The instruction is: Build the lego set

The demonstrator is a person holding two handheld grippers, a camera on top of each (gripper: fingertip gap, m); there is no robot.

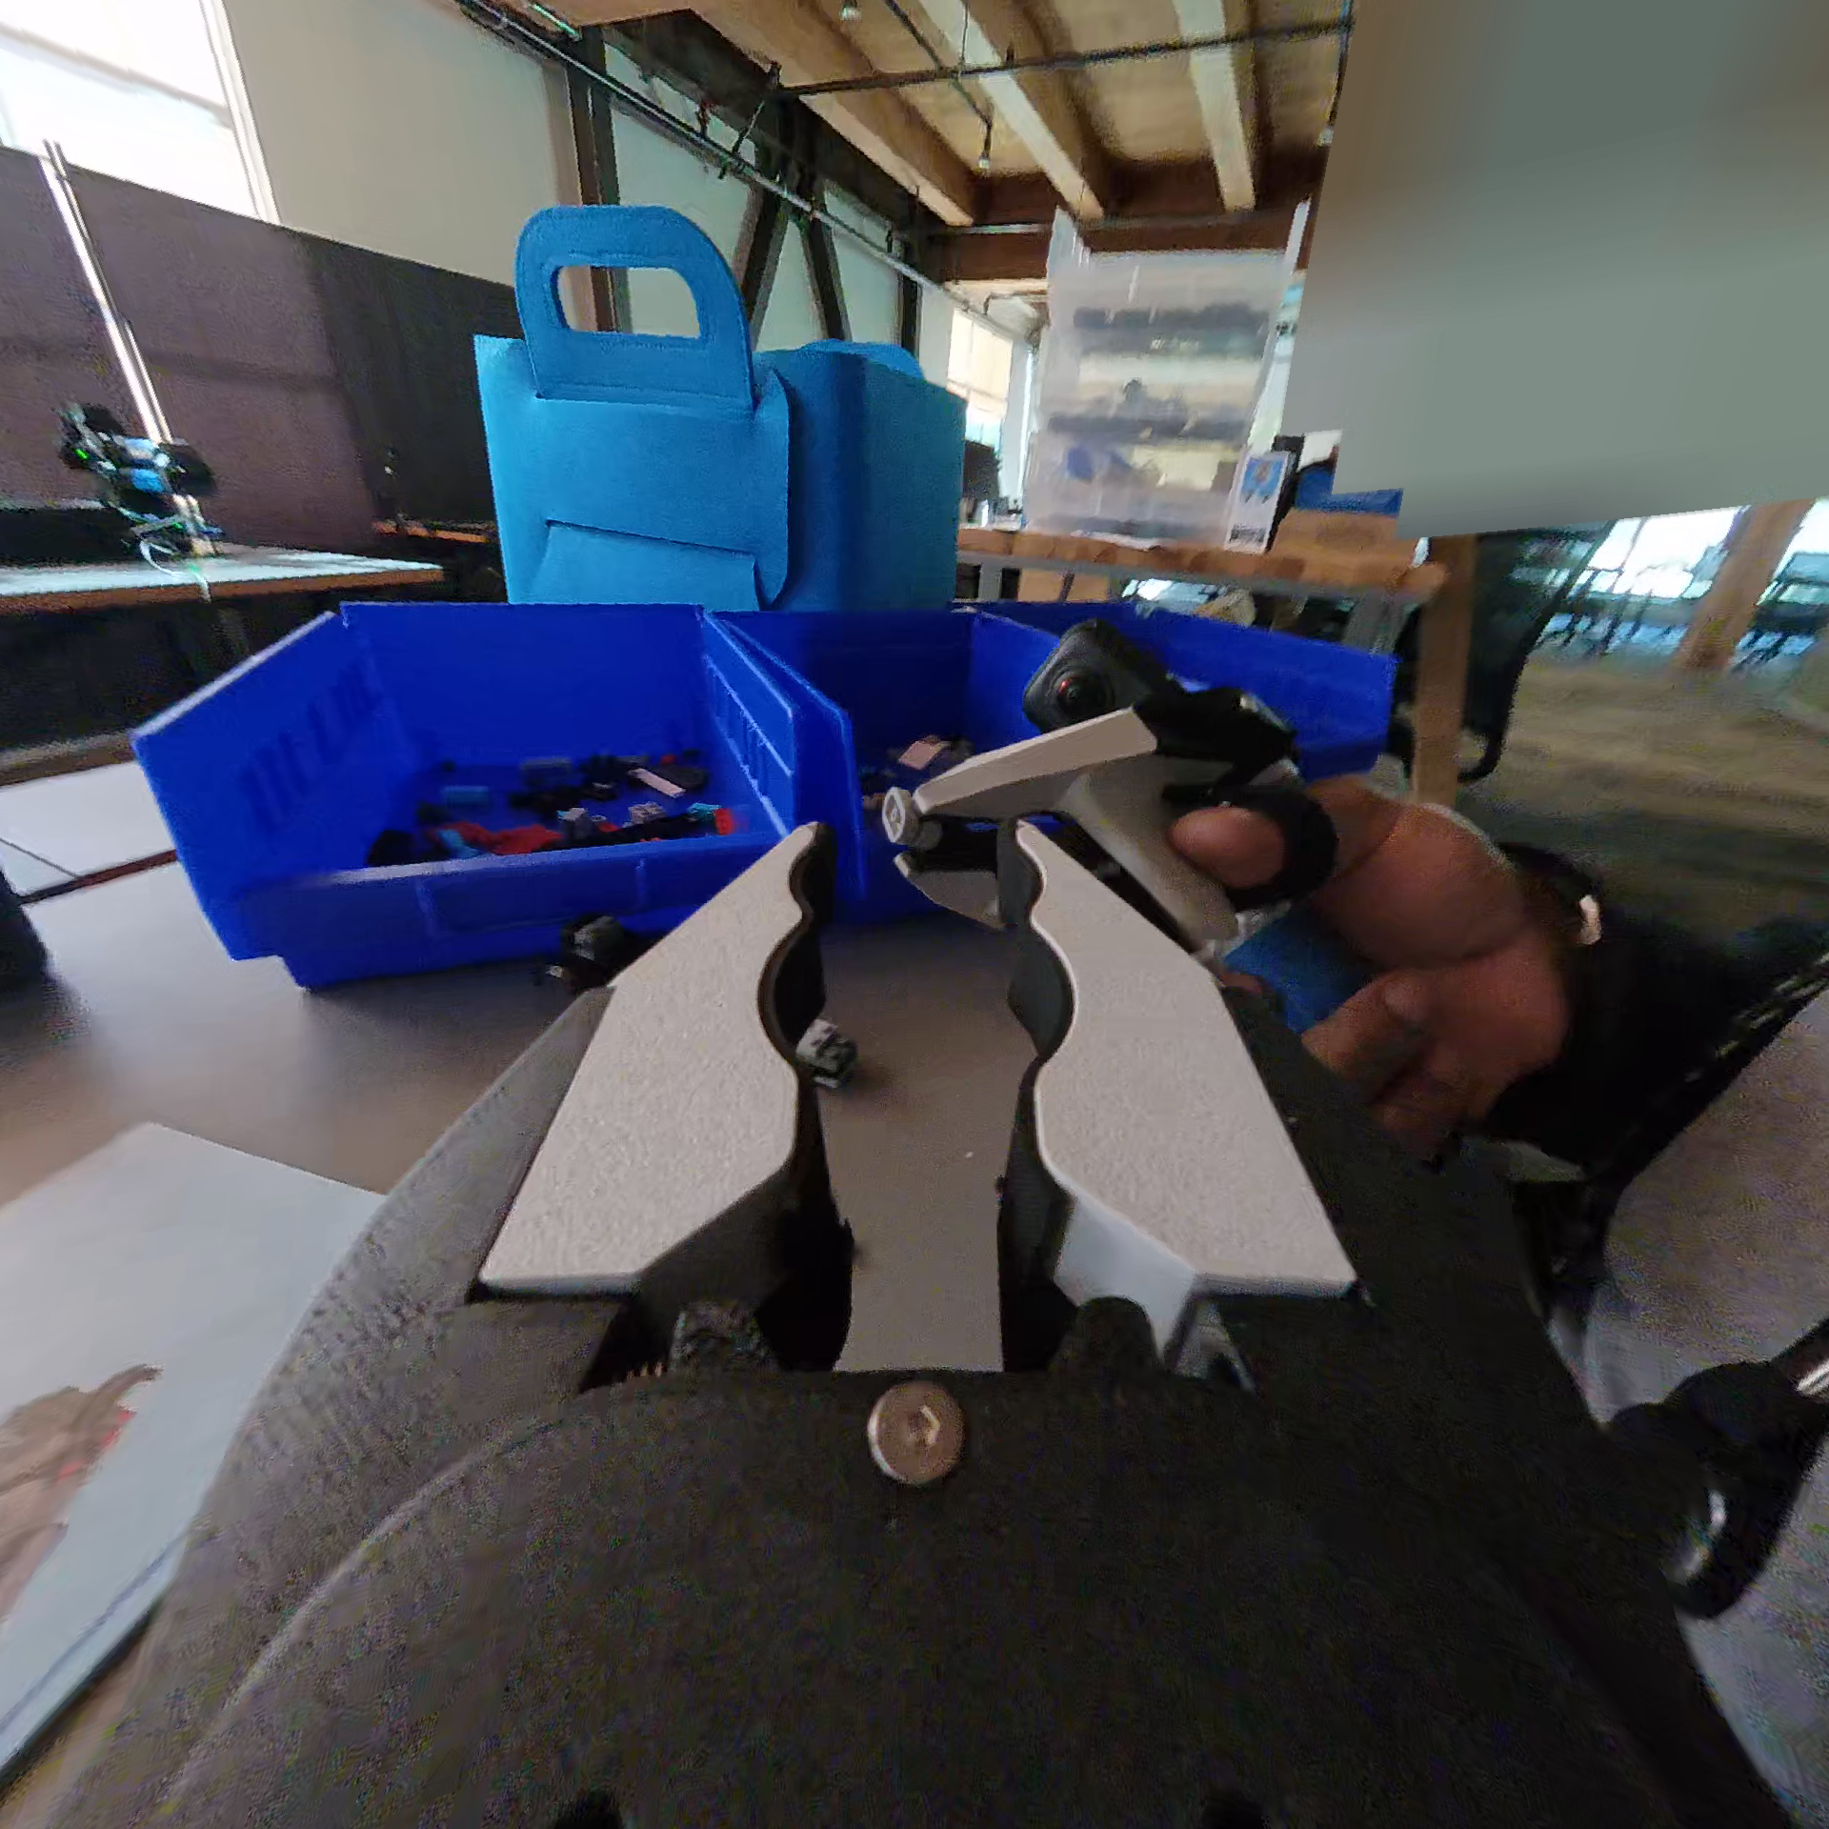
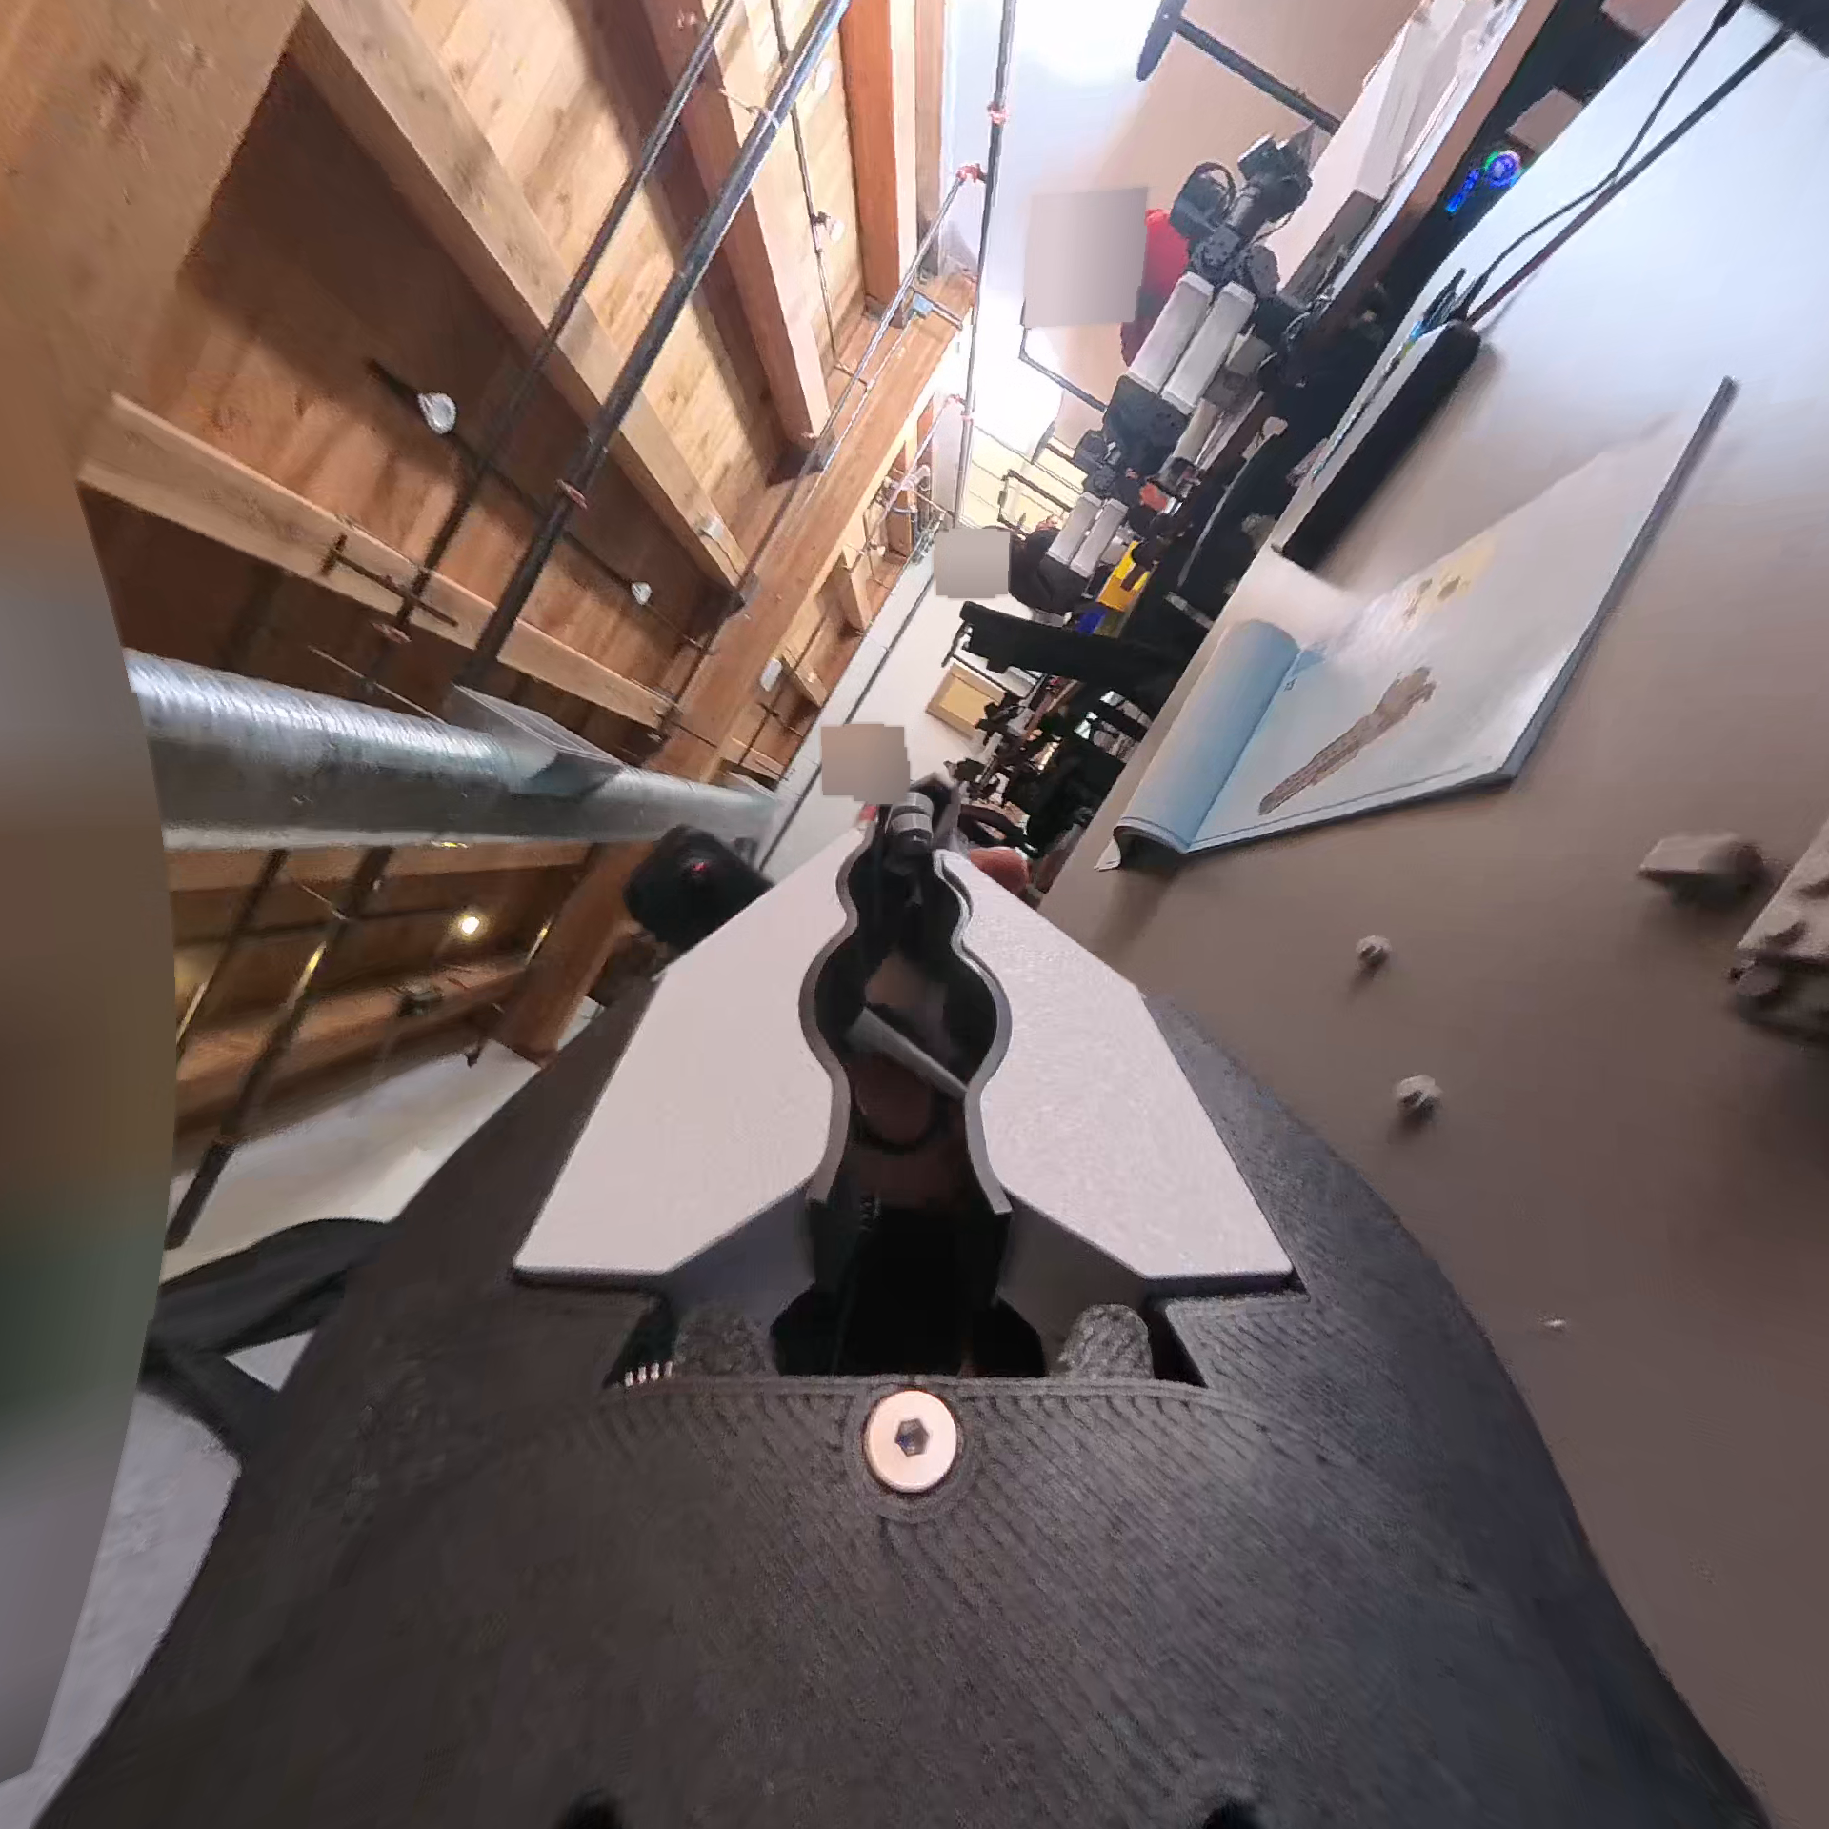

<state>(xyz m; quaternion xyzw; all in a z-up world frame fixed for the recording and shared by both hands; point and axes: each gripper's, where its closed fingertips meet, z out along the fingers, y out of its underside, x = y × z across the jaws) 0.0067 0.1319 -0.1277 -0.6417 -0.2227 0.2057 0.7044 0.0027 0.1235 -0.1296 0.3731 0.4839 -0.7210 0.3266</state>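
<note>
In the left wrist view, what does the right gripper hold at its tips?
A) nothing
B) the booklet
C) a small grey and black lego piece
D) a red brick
C: the right gripper is shut on a small grey and black lego piece, raised above the table before the blue bins.

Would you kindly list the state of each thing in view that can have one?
left gripper: open, empty, above the table.
right gripper: shut on a small grey lego piece.
left blue bin: open-topped, holding loose lego pieces.
instruction booklet: open, lying flat on the table.
blue felt bag: upright behind the bins.
</note>
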